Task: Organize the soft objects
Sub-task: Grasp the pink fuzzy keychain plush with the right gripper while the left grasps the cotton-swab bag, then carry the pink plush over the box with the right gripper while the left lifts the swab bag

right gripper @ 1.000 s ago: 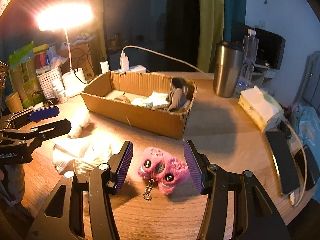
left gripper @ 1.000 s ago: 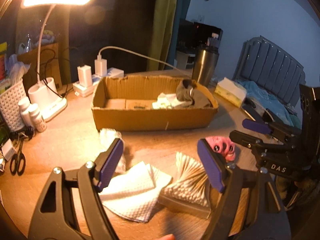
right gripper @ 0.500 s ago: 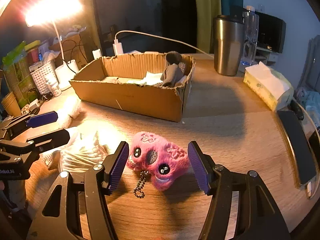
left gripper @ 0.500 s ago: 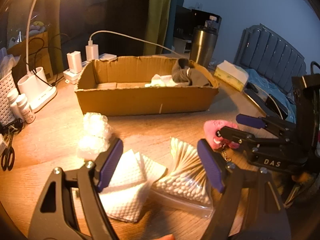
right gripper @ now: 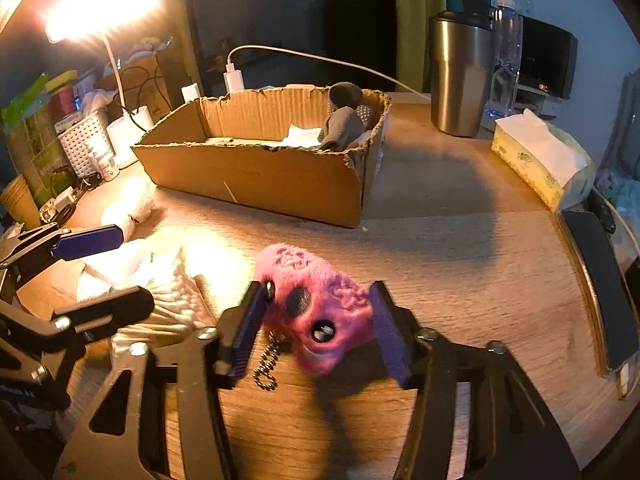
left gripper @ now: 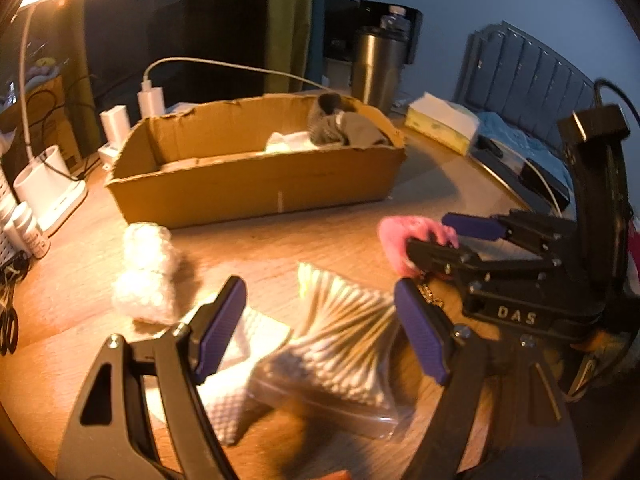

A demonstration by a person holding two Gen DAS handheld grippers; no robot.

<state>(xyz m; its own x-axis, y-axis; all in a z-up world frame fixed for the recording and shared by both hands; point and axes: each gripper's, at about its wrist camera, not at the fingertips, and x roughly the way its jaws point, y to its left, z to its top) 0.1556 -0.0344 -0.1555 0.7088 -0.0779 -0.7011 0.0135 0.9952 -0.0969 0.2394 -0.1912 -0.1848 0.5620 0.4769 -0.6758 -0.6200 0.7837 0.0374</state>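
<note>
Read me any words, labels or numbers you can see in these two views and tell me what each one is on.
"DAS": white letters on the black body of the right gripper, seen from the left wrist view.
Tissue pack: green print on its yellow side, too blurred to read.
Green packages at far left: print too small to read.
White bottles by the lamp base: labels unreadable.
</note>
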